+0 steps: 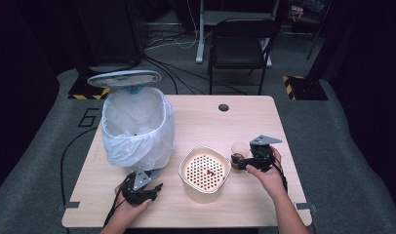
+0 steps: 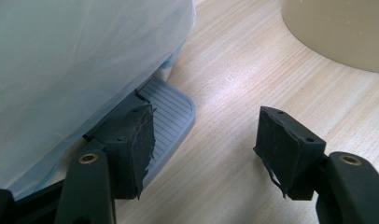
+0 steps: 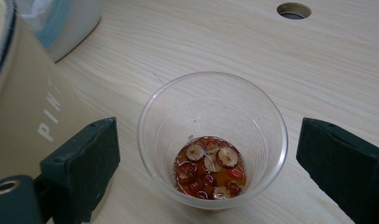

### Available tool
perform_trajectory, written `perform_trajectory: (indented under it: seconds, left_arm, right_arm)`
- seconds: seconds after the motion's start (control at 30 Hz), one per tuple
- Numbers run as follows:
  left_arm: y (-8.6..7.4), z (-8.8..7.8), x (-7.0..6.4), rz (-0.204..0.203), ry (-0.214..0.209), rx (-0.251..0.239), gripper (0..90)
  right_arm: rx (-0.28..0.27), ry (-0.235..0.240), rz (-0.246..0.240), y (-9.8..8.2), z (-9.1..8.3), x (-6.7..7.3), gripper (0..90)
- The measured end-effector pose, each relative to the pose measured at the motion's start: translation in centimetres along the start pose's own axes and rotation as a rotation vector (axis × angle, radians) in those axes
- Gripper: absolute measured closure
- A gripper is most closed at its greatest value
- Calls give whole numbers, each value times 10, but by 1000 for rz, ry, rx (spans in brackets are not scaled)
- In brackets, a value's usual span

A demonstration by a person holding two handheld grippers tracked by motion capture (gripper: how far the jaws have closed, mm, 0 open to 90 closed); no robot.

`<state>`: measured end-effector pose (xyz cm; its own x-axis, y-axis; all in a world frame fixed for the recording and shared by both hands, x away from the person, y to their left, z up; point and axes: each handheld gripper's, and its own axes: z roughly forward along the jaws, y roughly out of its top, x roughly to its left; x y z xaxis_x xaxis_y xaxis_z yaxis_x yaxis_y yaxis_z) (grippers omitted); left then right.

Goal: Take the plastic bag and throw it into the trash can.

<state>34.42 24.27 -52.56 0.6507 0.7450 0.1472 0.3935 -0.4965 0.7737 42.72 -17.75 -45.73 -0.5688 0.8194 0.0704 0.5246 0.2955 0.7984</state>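
The cup (image 3: 213, 140) stands upright on the bench (image 3: 187, 42) right between the right tongs (image 3: 206, 163), whose pads stand wide and clear of its rim on both sides. The strainer pot (image 1: 205, 173) sits close on one side; open bench lies beyond. The left tongs (image 2: 204, 149), gaping and empty, rest at the bin's pedal (image 2: 171, 116), with one pad on it.
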Motion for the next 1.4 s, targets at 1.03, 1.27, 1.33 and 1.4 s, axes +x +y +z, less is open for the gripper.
perform_trajectory:
  seconds: [1.03,1.27,1.33,1.4]
  left_arm:
    - [0,0,0,-1,0,-1,371]
    - [0,0,0,0,0,-1,372]
    - [0,0,-1,-9,-4,-1,372]
    - [0,0,-1,-7,-2,-2,371]
  right_arm:
    - [31,-18,-19,-13,27,-3,299]
    - [21,-14,-29,-15,25,-4,377]
    - [20,-13,-30,-15,25,-4,382]
    - [18,-10,-40,-15,25,-4,394]
